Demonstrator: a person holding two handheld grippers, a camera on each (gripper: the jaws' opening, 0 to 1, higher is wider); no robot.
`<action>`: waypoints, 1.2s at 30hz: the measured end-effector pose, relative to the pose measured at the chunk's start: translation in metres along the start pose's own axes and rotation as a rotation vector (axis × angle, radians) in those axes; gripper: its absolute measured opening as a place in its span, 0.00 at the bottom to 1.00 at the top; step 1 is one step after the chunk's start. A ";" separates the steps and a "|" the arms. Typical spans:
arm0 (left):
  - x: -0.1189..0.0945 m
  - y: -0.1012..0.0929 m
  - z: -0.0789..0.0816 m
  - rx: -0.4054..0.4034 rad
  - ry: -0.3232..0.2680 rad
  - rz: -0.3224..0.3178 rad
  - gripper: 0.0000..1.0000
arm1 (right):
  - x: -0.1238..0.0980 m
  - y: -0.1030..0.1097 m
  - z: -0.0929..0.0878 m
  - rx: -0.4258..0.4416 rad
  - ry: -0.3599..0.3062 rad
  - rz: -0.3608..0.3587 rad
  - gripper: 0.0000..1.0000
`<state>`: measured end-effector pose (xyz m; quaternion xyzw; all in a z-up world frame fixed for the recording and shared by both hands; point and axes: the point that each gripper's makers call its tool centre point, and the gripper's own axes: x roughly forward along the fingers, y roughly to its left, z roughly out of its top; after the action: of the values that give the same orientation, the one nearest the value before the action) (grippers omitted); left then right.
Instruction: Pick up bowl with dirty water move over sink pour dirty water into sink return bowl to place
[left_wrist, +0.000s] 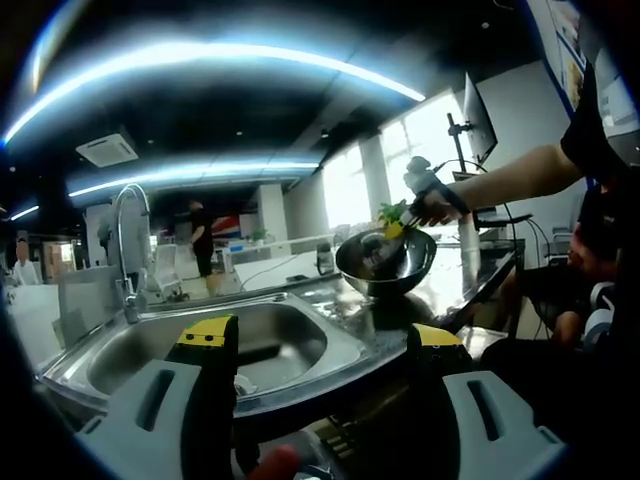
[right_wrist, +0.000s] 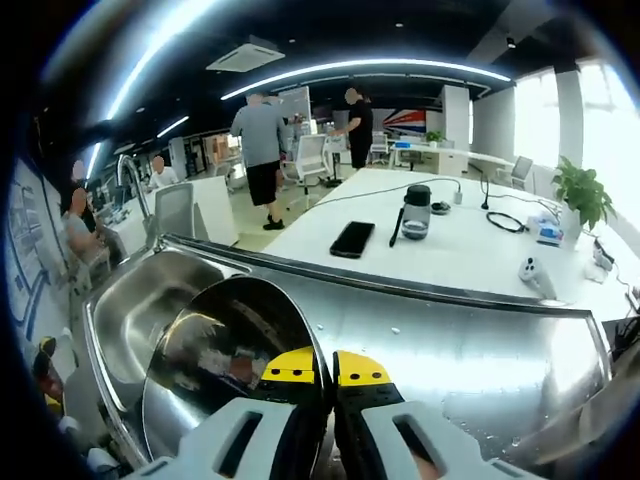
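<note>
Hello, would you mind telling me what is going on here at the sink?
A person is handling a metal bowl with two handheld grippers. The right gripper is shut on the bowl's rim and holds it up, tipped toward the steel sink; in the left gripper view the bowl hangs to the right of the basin, above the counter's edge. The left gripper is open and holds nothing, pointed at the sink. A faucet stands behind the basin. Whether water is pouring cannot be told.
</note>
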<state>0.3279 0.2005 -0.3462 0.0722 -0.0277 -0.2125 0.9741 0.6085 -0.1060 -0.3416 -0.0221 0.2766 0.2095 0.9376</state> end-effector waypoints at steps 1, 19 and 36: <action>0.001 0.000 0.000 0.000 0.001 -0.001 0.68 | 0.000 -0.001 0.000 0.002 -0.001 0.001 0.00; 0.008 -0.008 0.000 0.012 0.009 -0.025 0.68 | 0.004 -0.002 0.002 -0.079 -0.058 -0.018 0.00; 0.010 -0.008 0.000 0.016 0.011 -0.028 0.68 | 0.004 -0.020 -0.003 -0.105 -0.076 -0.051 0.11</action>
<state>0.3338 0.1887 -0.3470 0.0814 -0.0230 -0.2256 0.9705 0.6183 -0.1227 -0.3479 -0.0704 0.2288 0.2005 0.9500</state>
